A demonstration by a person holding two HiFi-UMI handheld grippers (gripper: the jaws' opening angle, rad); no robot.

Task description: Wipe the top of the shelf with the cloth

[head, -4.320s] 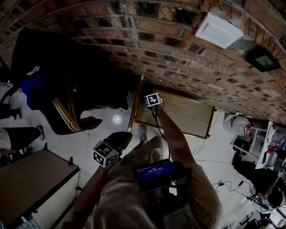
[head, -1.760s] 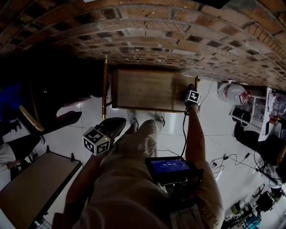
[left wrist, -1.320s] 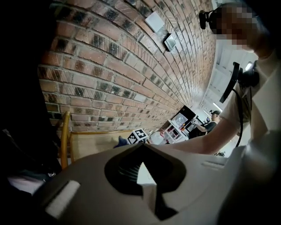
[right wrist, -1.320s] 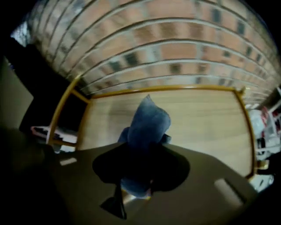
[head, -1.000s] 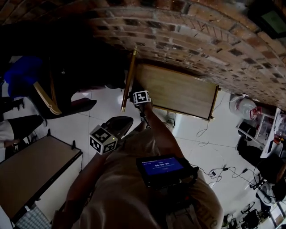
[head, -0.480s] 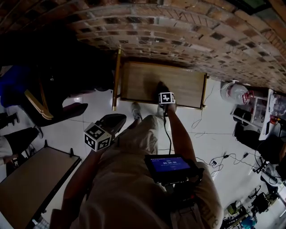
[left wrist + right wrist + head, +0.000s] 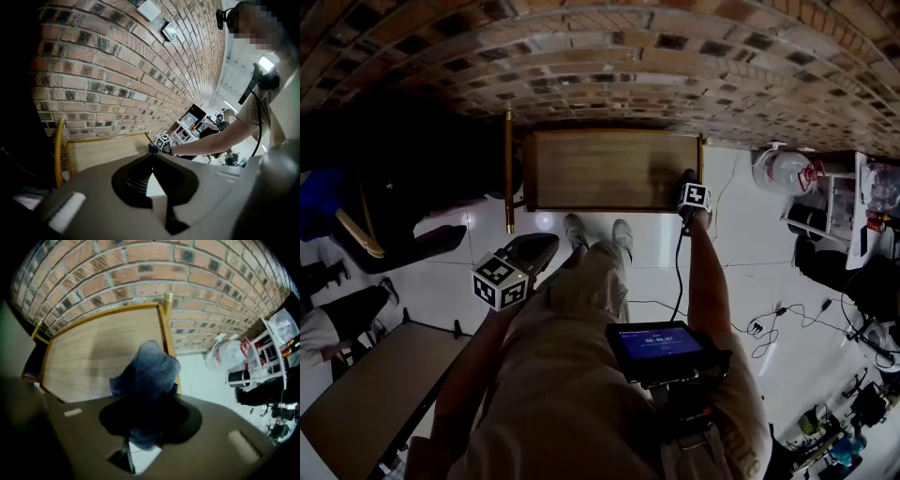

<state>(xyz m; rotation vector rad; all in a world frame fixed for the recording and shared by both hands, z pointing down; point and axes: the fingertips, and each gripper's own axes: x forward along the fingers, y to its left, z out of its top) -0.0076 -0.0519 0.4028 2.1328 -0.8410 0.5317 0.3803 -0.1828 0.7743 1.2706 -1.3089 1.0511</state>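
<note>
Nearest, at bottom centre of the head view: a lit screen [image 7: 656, 341] strapped at the person's chest, with light trousers and two shoes above it in the frame. At lower left, the corner of a brown desk [image 7: 356, 412].

Left of centre, held low over the white floor [image 7: 741, 272]: left tongs [image 7: 151, 159], marker cube toward the body. In the left gripper view, tips pressed together, only a wedge of floor visible behind them, nothing gripped.

Farther out, at right of centre in the head view: the right arm stretched forward, a black cable [image 7: 680, 272] trailing along it. At its end, right tongs [image 7: 144, 418] clamped on a blue cloth [image 7: 151, 373]. Cloth bunched up ahead of the tips, at the right end of the wooden shelf top [image 7: 93, 357], against the yellow rail [image 7: 168, 341] on that side. In the head view, at the lower right corner of the shelf top. Cannot tell how firmly pressed on the wood.

Past the shelf, filling the top of every view: a brick wall [image 7: 609, 56]. At far right of the head view, on the floor beside the shelf: a white plastic bag [image 7: 772, 169], then a white rack [image 7: 862, 202] with small items. At left, a dark seat [image 7: 389, 220] in shadow.
</note>
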